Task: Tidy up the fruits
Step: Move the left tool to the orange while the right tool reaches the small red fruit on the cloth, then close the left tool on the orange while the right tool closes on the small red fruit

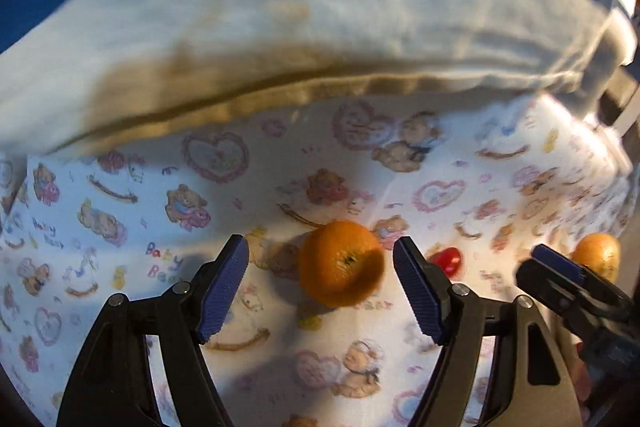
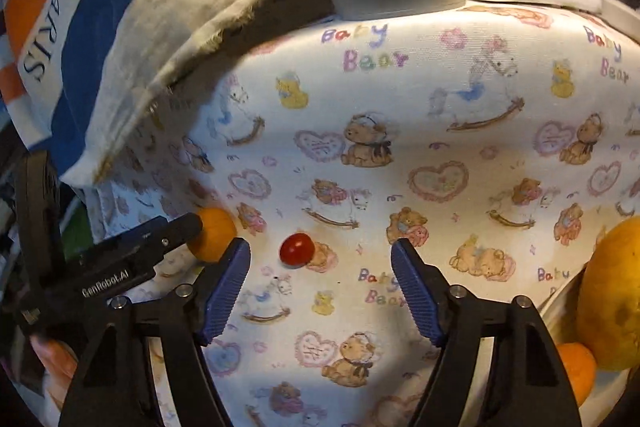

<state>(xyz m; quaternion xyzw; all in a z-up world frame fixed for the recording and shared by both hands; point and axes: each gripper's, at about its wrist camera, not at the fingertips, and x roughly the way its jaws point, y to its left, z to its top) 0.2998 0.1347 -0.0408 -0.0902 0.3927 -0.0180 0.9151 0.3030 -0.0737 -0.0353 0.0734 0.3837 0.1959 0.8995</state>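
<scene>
A: Where is the fruit?

B: An orange (image 1: 340, 264) sits on the teddy bear cloth (image 1: 120, 211), just past the left gripper (image 1: 321, 291). Its jaws are wide apart and grab nothing.

A: And the other tongs?

B: The right gripper (image 2: 321, 291) is spread wide and empty too. A little red tomato (image 2: 297, 250) lies just beyond its tips. A big yellow fruit (image 2: 616, 295) is far right.

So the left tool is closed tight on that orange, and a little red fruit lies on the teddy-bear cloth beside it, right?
Not quite. In the left wrist view the left tool stands open around the orange, its pads clear of it. The little red fruit does lie on the teddy-bear cloth beside it.
</scene>
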